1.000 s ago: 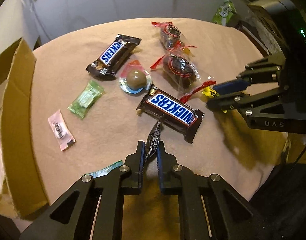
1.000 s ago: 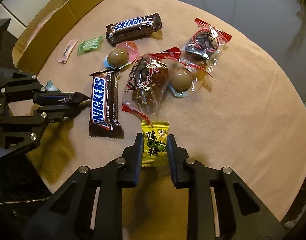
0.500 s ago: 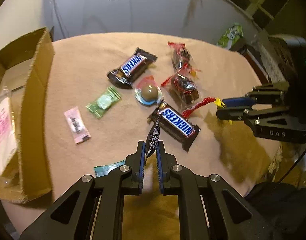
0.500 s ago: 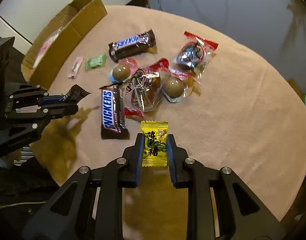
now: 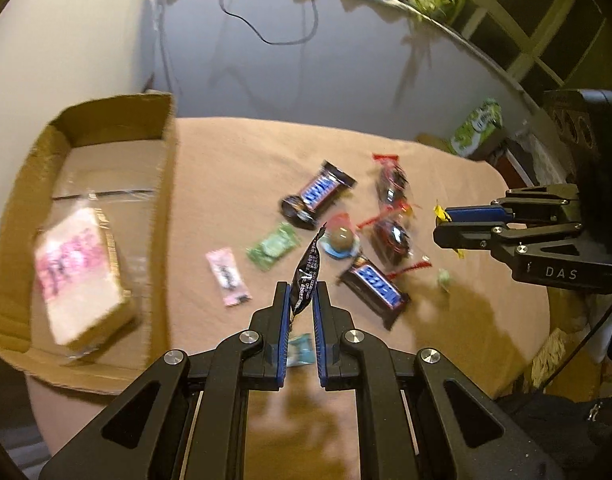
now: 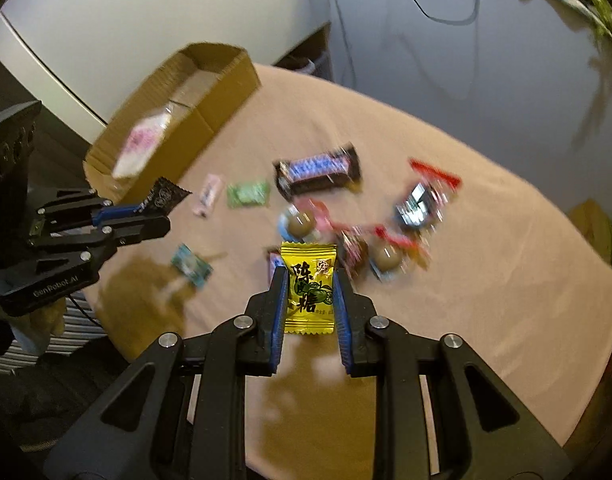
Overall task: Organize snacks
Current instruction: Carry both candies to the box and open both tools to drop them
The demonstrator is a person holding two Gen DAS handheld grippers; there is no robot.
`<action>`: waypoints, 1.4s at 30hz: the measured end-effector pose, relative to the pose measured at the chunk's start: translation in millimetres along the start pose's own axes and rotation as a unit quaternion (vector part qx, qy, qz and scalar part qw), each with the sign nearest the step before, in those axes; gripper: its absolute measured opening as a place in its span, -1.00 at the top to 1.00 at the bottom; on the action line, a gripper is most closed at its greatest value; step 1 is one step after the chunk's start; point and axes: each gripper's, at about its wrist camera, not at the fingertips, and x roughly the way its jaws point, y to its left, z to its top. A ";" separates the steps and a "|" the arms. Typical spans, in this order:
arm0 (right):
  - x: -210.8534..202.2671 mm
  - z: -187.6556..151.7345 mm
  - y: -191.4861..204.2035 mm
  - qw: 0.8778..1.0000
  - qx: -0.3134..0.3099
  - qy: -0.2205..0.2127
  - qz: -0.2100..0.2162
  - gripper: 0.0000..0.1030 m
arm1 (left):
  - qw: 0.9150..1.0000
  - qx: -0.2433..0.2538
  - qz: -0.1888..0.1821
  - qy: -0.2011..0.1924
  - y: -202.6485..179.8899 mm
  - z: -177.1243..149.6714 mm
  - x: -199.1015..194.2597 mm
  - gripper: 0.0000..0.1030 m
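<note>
My left gripper [image 5: 301,298] is shut on a small black candy packet [image 5: 306,276], held in the air above the round table; it also shows in the right wrist view [image 6: 162,198]. My right gripper [image 6: 309,284] is shut on a yellow candy packet [image 6: 309,290], also lifted above the table. An open cardboard box [image 5: 162,208] at the table's left holds a pink-printed pack [image 5: 78,276]. Two Snickers bars [image 5: 318,194] [image 5: 376,290], red-wrapped snacks [image 5: 392,236], a chocolate ball [image 5: 340,238], a green candy [image 5: 272,246] and a pink sachet [image 5: 228,276] lie on the beige cloth.
A teal packet [image 6: 191,266] lies near the table's front edge under my left gripper. A green pack [image 5: 478,126] sits beyond the table's far right. A cable [image 5: 266,20] hangs on the grey wall behind. The table edge drops off to the right.
Both grippers have risen well above the table with their candies, so the snacks look smaller. The left gripper has swung toward the box, which now shows fully.
</note>
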 end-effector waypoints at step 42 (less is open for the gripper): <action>111.2 162.3 158.4 0.986 -0.152 0.000 0.068 0.54 | 0.984 -0.115 0.130 -0.045 94.1 2.4 -25.9 0.77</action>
